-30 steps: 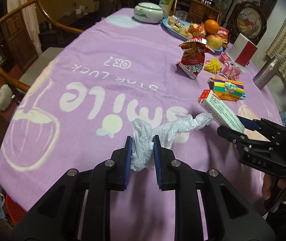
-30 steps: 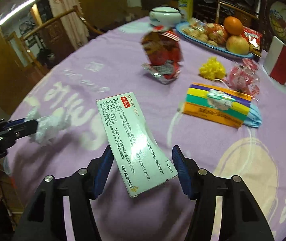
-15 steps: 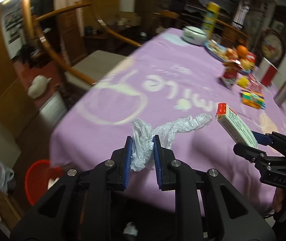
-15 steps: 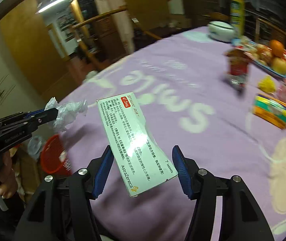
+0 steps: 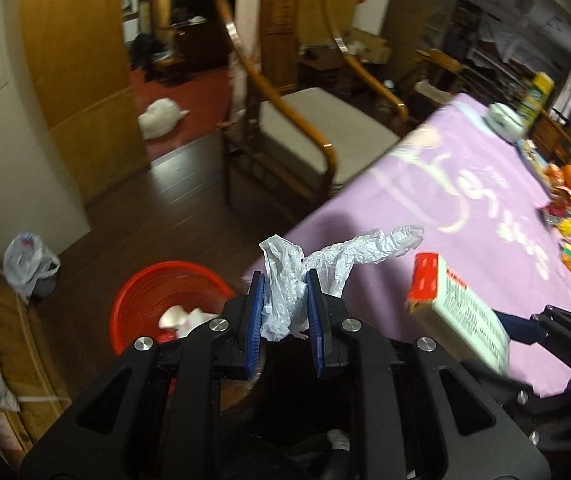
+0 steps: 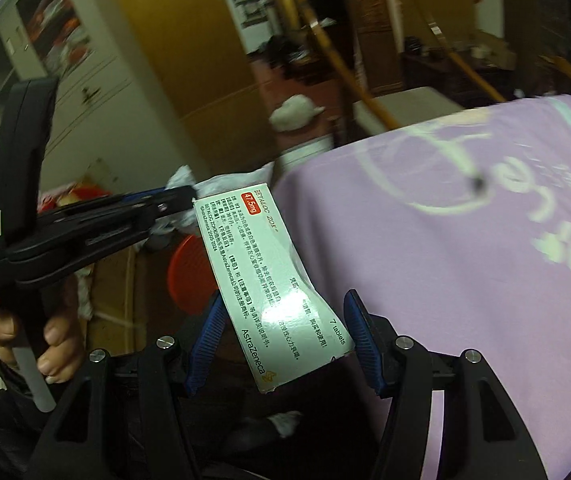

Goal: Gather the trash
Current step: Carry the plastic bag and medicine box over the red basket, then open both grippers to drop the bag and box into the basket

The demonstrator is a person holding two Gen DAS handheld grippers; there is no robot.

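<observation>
My left gripper point(image 5: 284, 308) is shut on a crumpled clear plastic wrapper point(image 5: 325, 256) and holds it in the air beside the table edge, near a red basket point(image 5: 157, 300) on the floor with white scraps inside. My right gripper point(image 6: 285, 320) is shut on a white medicine box point(image 6: 269, 276) with a red end; the box also shows at the right of the left wrist view point(image 5: 457, 308). In the right wrist view the left gripper point(image 6: 181, 200) is to the left, and the red basket point(image 6: 189, 276) shows partly behind the box.
The table under a purple cloth point(image 5: 465, 208) fills the right side, with snacks and fruit point(image 5: 565, 192) at its far end. A wooden chair with a grey cushion point(image 5: 317, 132) stands by the table. A white plastic bag point(image 5: 25, 264) lies on the dark floor at left.
Both grippers have swung left, off the table, carrying the wrapper and the box. The red basket on the floor is now close under the left gripper.
</observation>
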